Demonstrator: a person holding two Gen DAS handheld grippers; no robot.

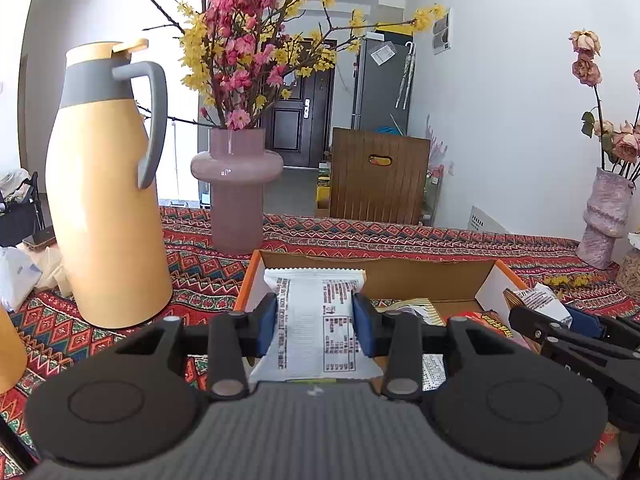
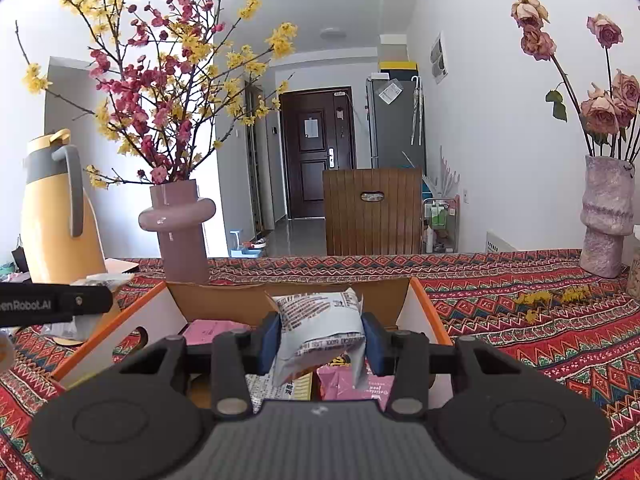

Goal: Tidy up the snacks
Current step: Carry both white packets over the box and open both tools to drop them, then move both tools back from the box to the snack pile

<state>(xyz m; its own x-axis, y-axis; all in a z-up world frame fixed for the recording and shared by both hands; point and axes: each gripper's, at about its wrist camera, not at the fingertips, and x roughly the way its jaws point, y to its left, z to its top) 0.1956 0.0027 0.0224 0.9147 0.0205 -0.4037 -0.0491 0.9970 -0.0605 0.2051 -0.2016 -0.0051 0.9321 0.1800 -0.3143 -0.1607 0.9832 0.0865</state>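
My left gripper (image 1: 316, 320) is shut on a white snack packet (image 1: 312, 304) with dark print, held just over the near left part of an open cardboard box (image 1: 376, 272) with orange edges. My right gripper (image 2: 322, 338) is shut on a similar pale packet (image 2: 320, 316), held above the same box (image 2: 224, 294). In the left wrist view the right gripper (image 1: 548, 312) and its packet (image 1: 540, 298) show at the right. Several snack packs lie in the box, among them pink packs (image 2: 344, 384) and a red one (image 1: 488, 320).
A yellow thermos jug (image 1: 108, 220) stands left of the box. A pink vase (image 1: 236, 200) of flowering branches stands behind it. A textured vase (image 2: 608, 220) of dried roses is at the far right. A patterned red cloth (image 2: 540, 320) covers the table, and a wooden chair back (image 2: 372, 212) rises beyond.
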